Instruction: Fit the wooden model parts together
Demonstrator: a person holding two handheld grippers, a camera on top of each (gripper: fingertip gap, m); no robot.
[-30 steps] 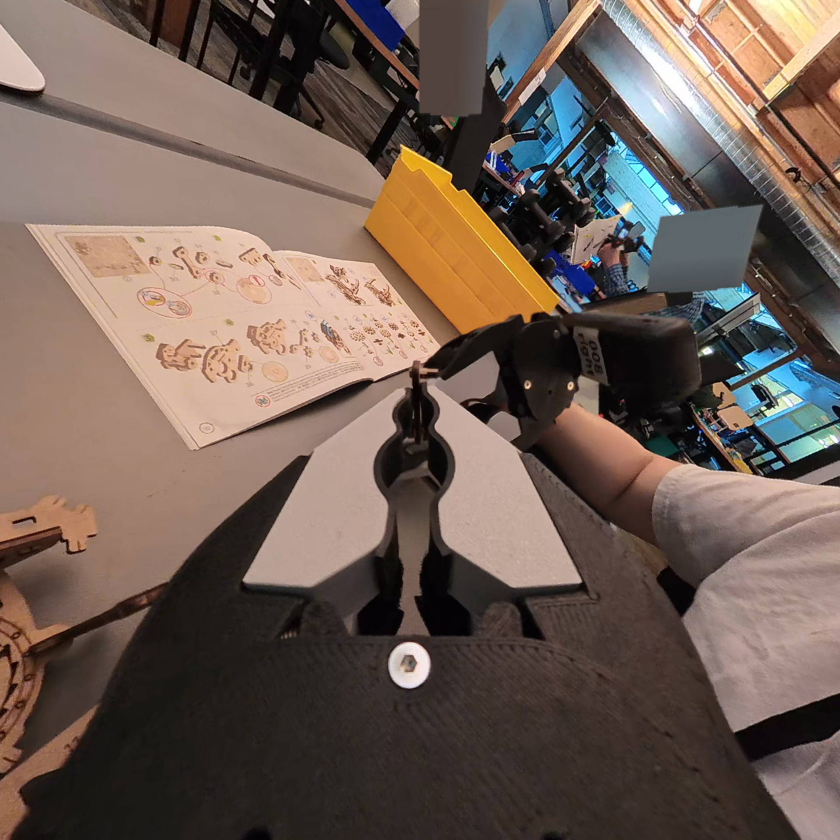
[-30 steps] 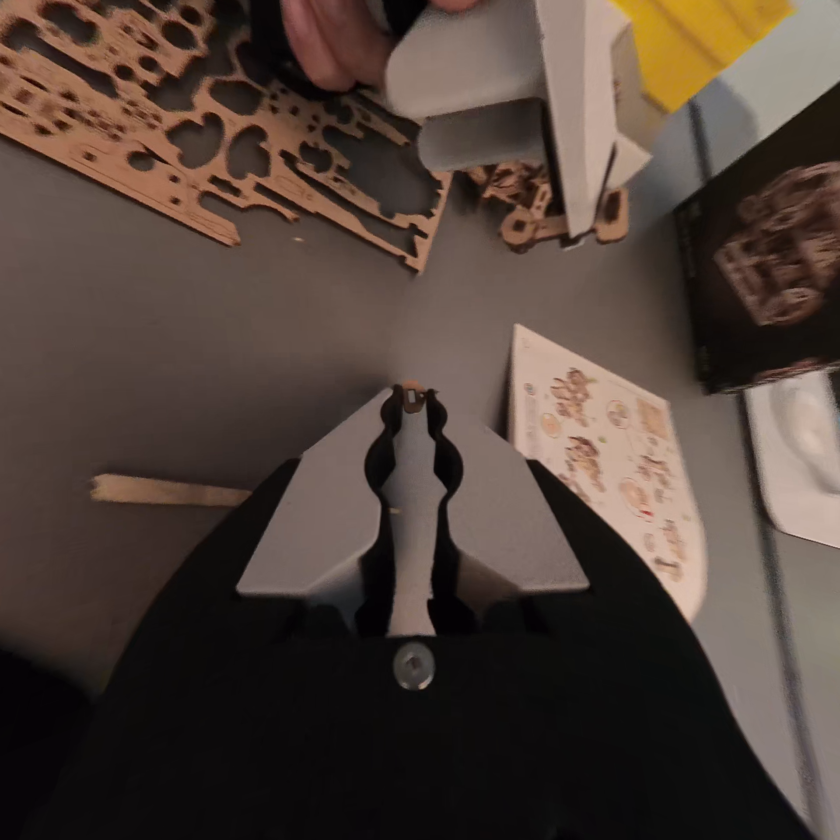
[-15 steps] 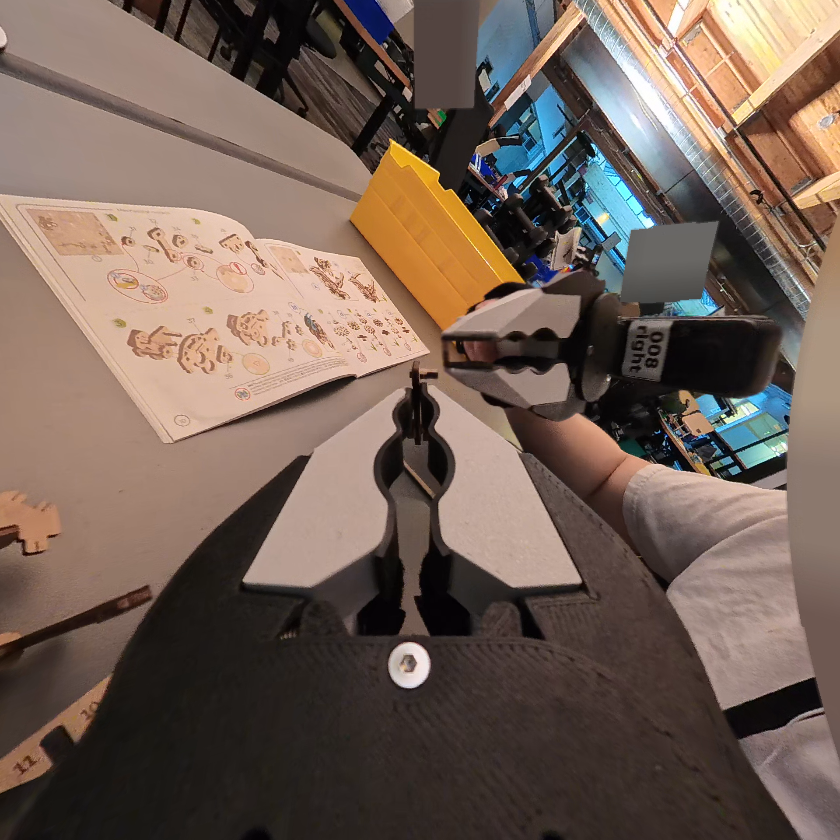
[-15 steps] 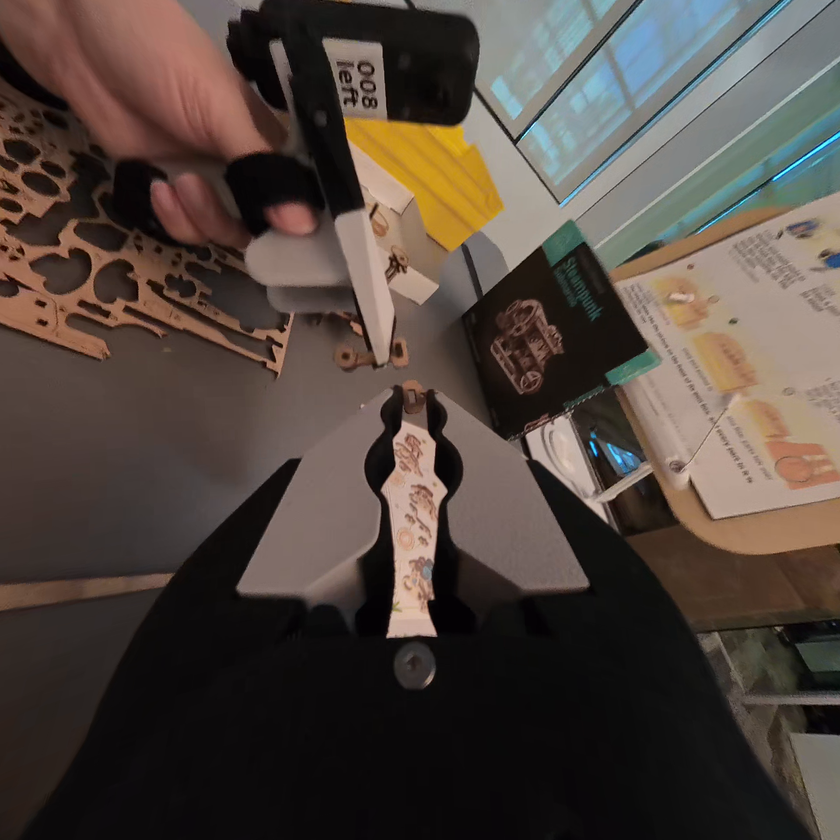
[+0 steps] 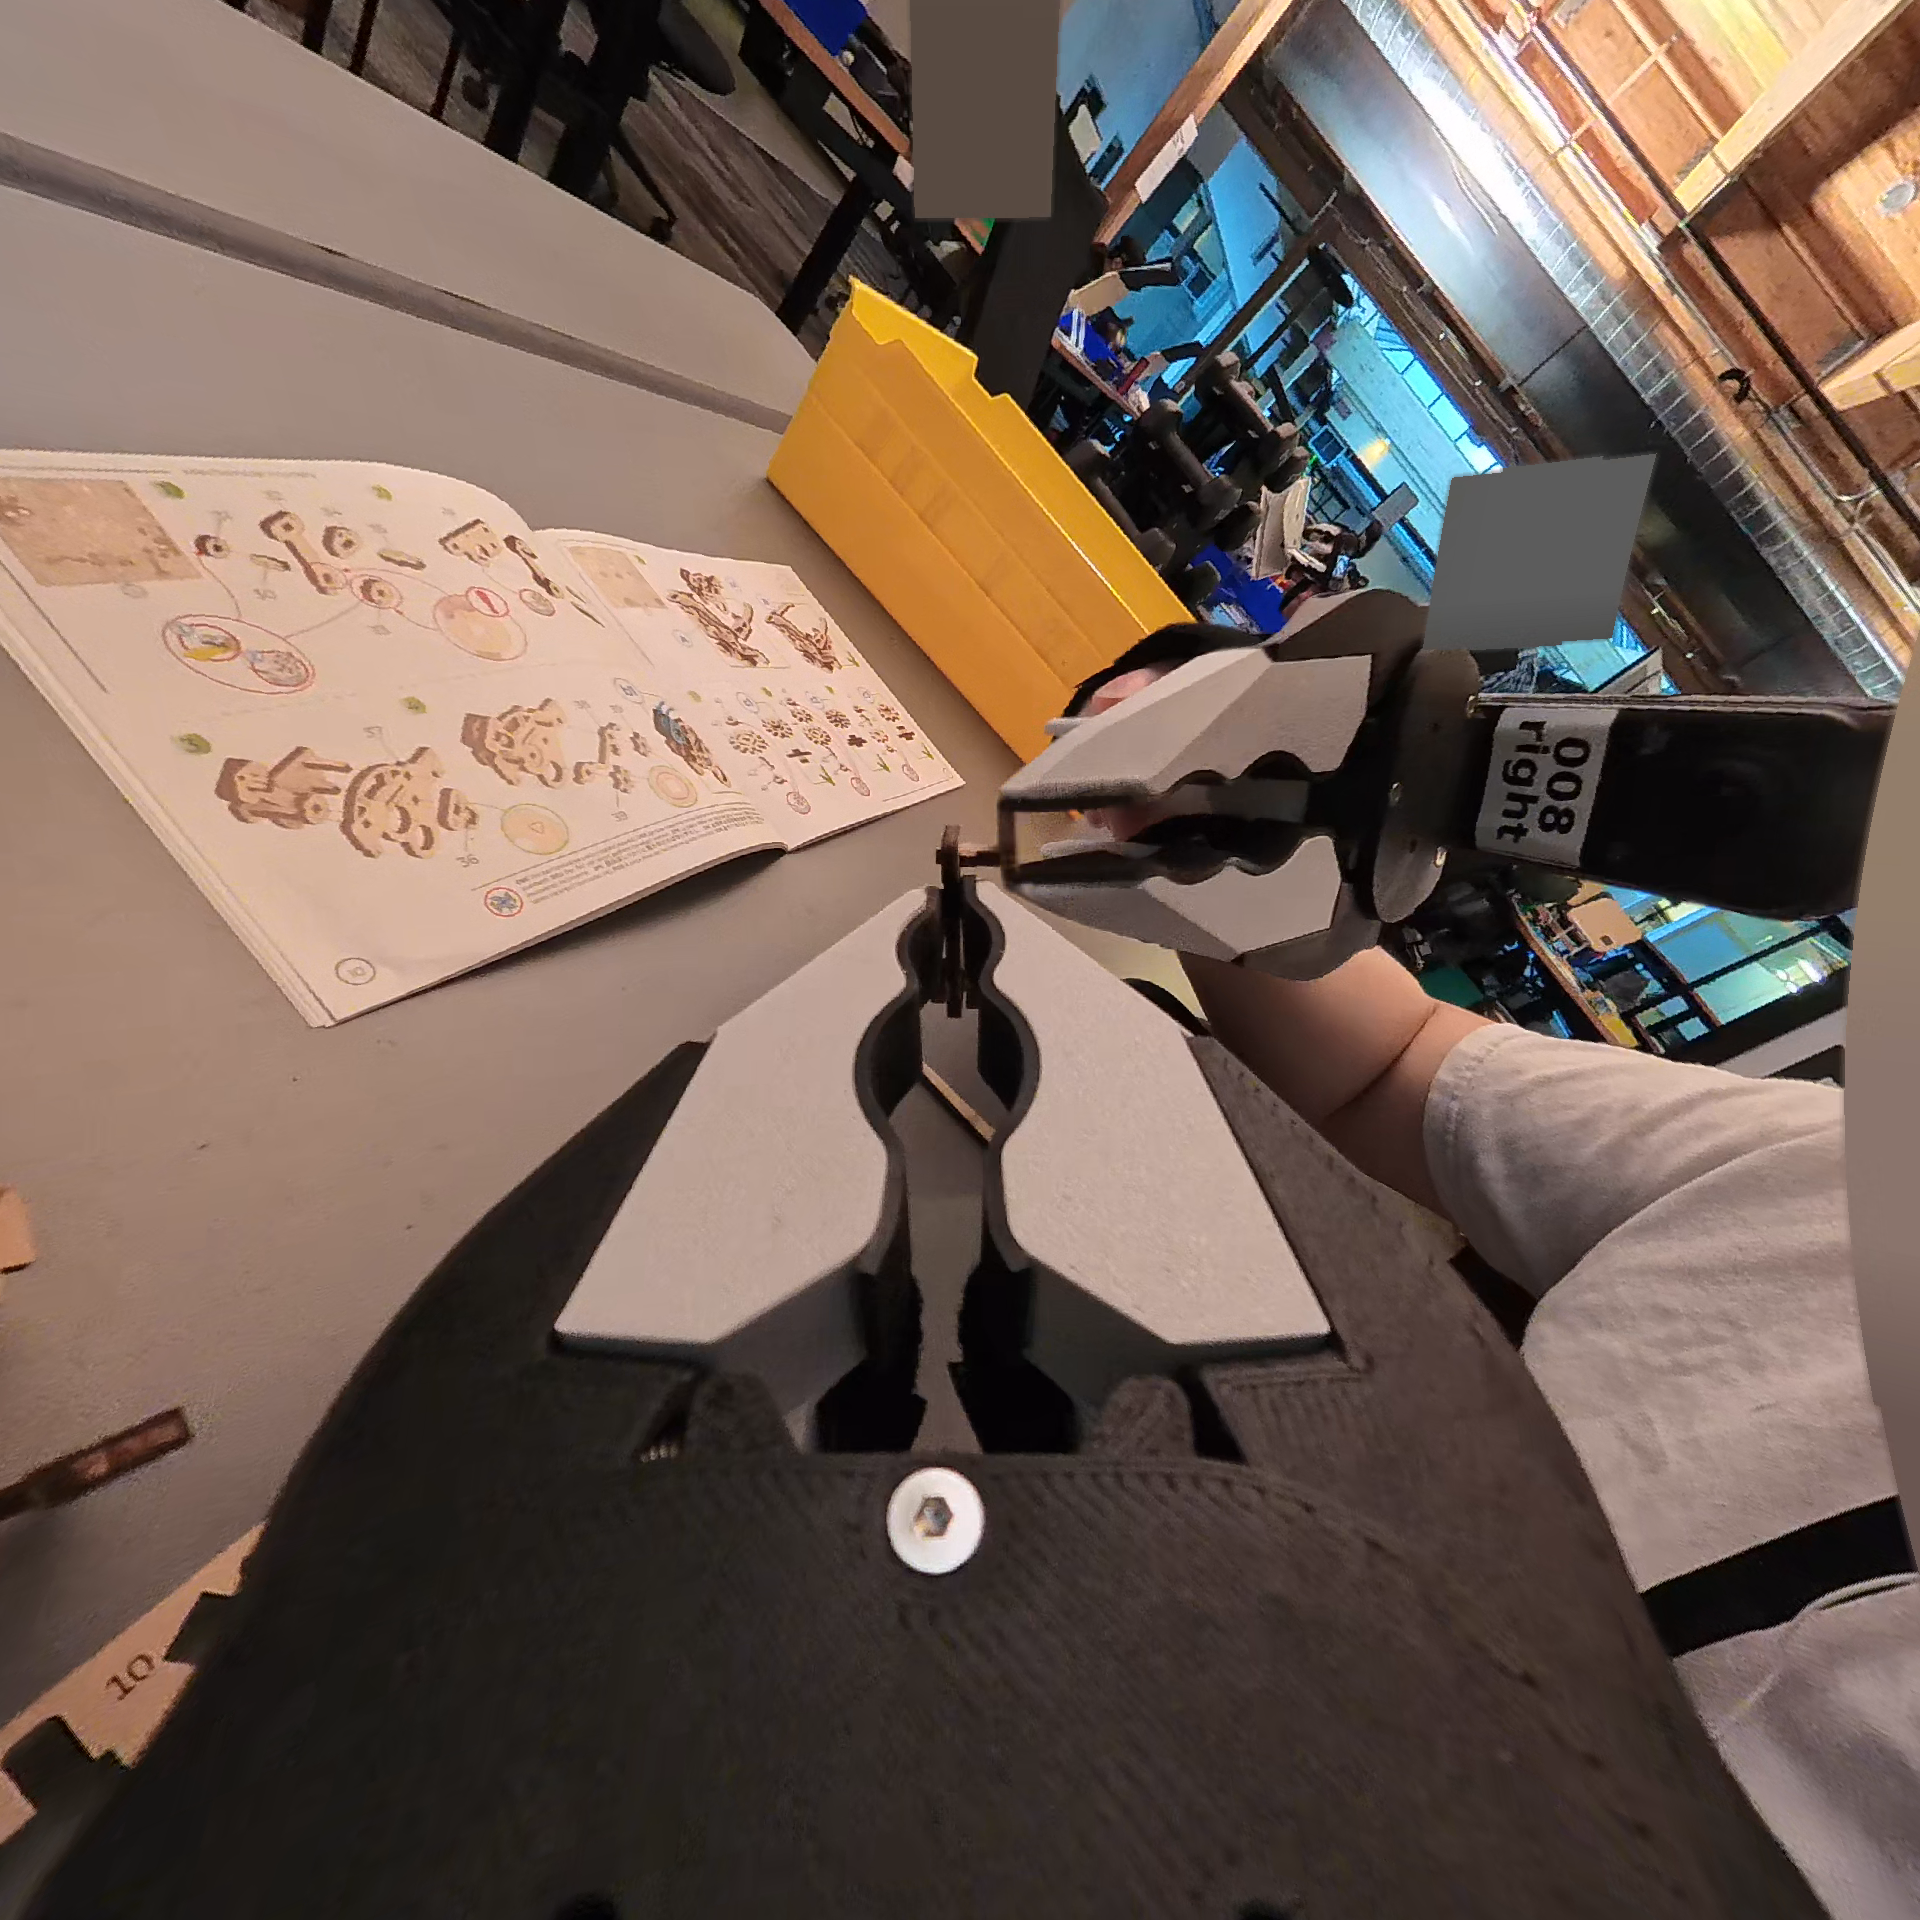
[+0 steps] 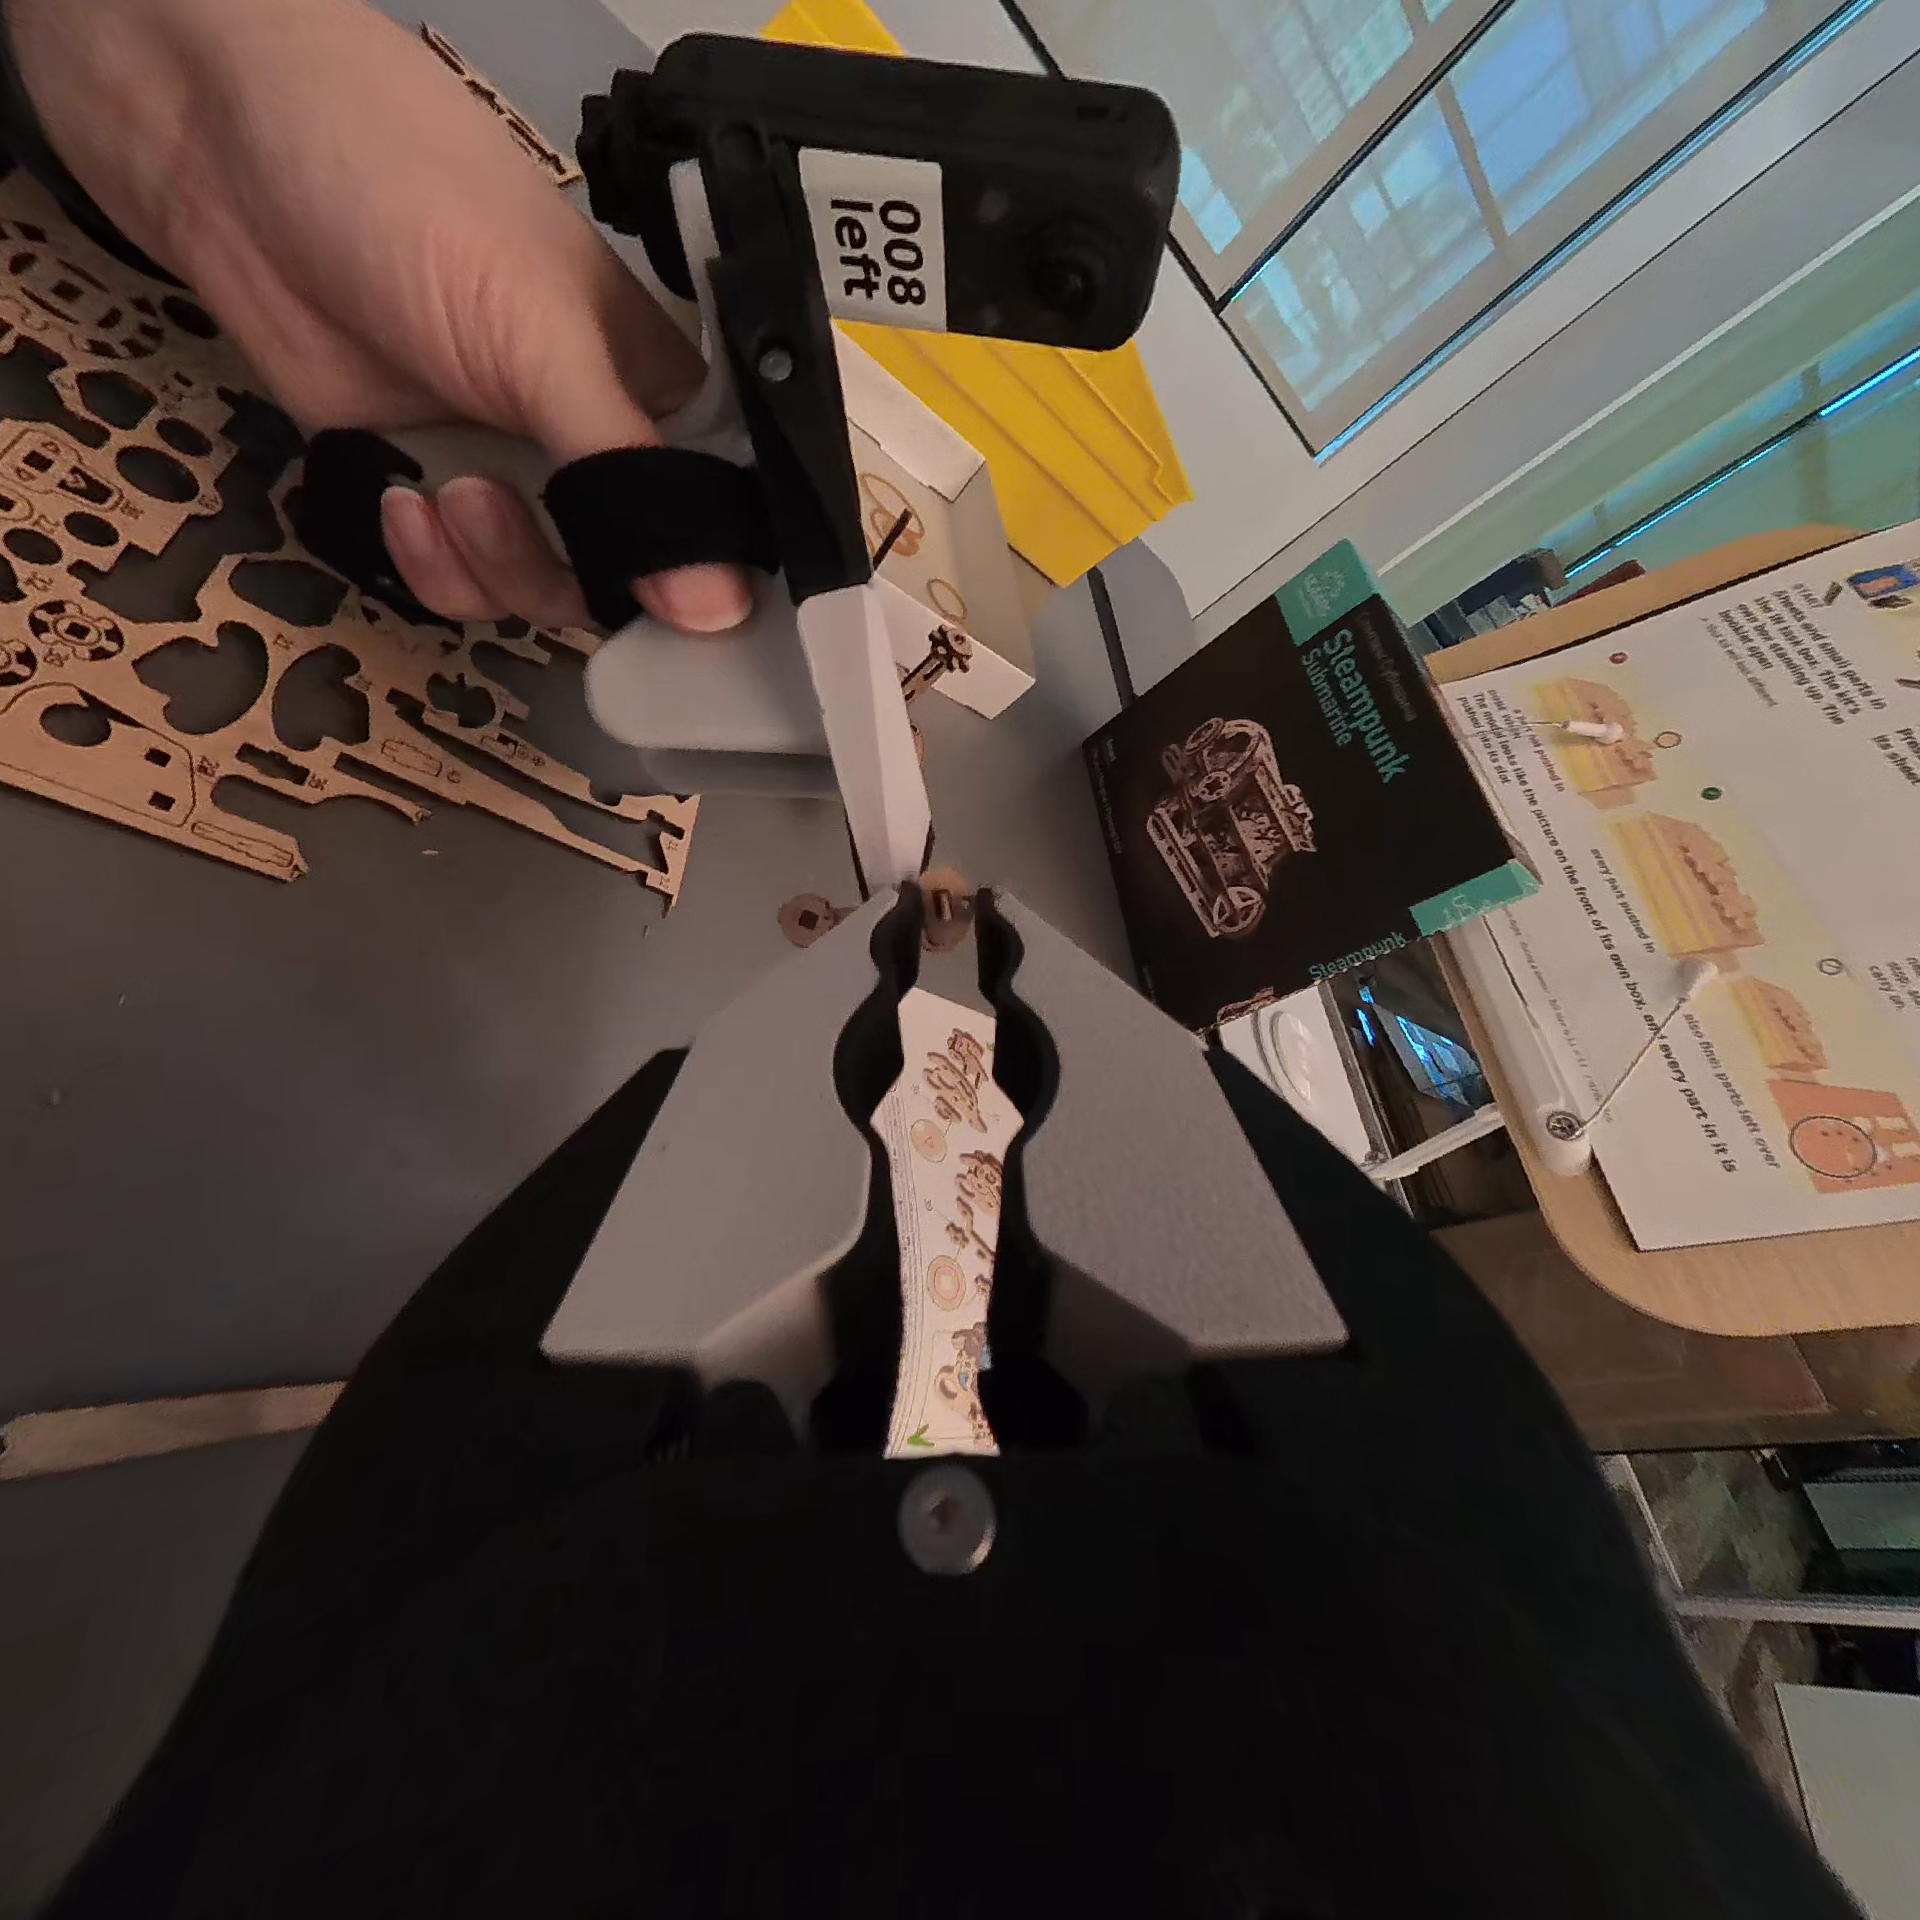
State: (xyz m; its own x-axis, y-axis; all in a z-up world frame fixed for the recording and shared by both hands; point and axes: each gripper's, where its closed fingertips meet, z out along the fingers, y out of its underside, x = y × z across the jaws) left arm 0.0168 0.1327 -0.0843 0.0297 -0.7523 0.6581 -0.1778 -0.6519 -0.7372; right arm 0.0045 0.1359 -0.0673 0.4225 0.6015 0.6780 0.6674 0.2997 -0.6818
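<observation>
Meeting above the grey desk (image 5: 260,1091), the two grippers bring their small wooden pieces tip to tip. The left gripper (image 5: 951,914) has its jaws closed on a thin dark plate (image 5: 951,940) standing edge-on. The right gripper (image 5: 1013,847) comes in from the right, jaws narrow on a small peg (image 6: 940,904) whose tip touches the plate's top. Whether the peg has entered a hole cannot be told.

Both pieces are tiny and held only at the tips, so a slight tilt could jam the peg, twist the plate in its grip or snap it. A slip would drop a piece onto the desk, near the open booklet (image 5: 436,707) or the cut-out sheets (image 6: 156,644).
</observation>
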